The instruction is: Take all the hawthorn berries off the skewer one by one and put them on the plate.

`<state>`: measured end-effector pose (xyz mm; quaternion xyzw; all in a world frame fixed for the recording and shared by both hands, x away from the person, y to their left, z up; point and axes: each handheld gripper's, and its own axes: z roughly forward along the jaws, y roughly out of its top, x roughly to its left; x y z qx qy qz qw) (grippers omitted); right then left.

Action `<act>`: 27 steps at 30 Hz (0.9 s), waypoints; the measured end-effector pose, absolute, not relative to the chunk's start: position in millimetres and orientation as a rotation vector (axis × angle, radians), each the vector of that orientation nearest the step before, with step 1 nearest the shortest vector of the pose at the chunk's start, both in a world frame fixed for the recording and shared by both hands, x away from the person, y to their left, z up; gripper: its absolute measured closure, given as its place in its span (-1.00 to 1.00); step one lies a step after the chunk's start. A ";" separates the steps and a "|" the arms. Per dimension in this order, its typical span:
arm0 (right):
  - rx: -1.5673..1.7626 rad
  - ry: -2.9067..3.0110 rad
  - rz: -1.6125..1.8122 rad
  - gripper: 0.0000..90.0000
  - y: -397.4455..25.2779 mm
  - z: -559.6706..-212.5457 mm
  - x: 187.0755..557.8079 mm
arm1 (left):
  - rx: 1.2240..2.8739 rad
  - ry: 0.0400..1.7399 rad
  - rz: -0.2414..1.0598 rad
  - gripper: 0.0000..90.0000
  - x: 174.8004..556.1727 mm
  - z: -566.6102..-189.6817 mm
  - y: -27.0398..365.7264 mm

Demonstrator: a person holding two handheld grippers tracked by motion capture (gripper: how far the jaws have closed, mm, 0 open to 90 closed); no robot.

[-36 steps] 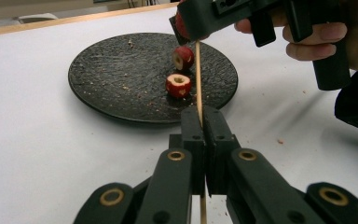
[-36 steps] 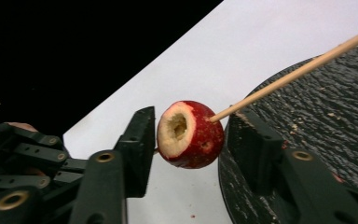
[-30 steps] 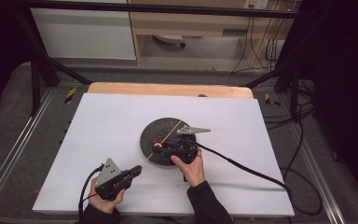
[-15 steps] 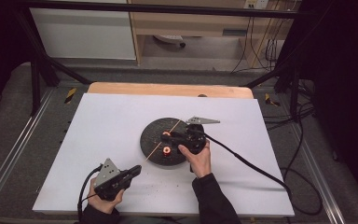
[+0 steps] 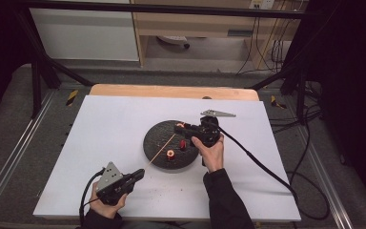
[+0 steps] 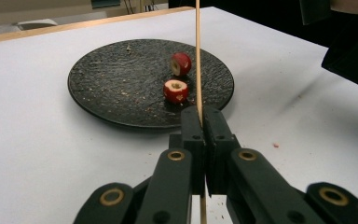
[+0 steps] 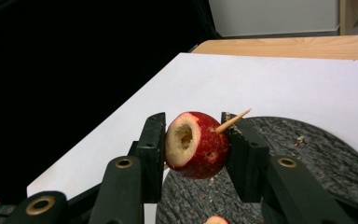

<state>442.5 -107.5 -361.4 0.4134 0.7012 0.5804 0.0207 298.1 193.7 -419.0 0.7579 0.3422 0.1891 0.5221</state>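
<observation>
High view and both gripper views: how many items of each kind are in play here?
Red cored fruit pieces: 3, two on the plate, one in the right tool
Thin wooden skewer: 1
Round black textured plate: 1
Total: 5

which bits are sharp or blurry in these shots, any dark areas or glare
High view: soft overall, white table bright and even, surroundings near black. Left gripper view: plate and the two fruit pieces on it fairly sharp, near jaws softer, skewer crisp. Right gripper view: fruit in the jaws sharp, left background lost in black, no strong glare.
</observation>
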 end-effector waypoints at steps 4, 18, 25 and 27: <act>1.297 2.156 1.789 0.39 -111.7 -358.5 447.9 | 1.816 0.821 0.455 0.96 298.2 -419.1 194.0; 1.354 2.049 1.707 0.39 -133.5 -346.7 469.3 | 1.815 0.831 0.456 0.96 298.9 -419.5 195.7; 1.379 2.055 1.658 0.39 -135.8 -356.7 474.8 | 1.808 0.834 0.459 0.96 298.7 -419.1 196.3; 1.391 2.069 1.648 0.39 -133.4 -364.3 475.8 | 1.809 0.834 0.458 0.96 298.7 -419.2 196.1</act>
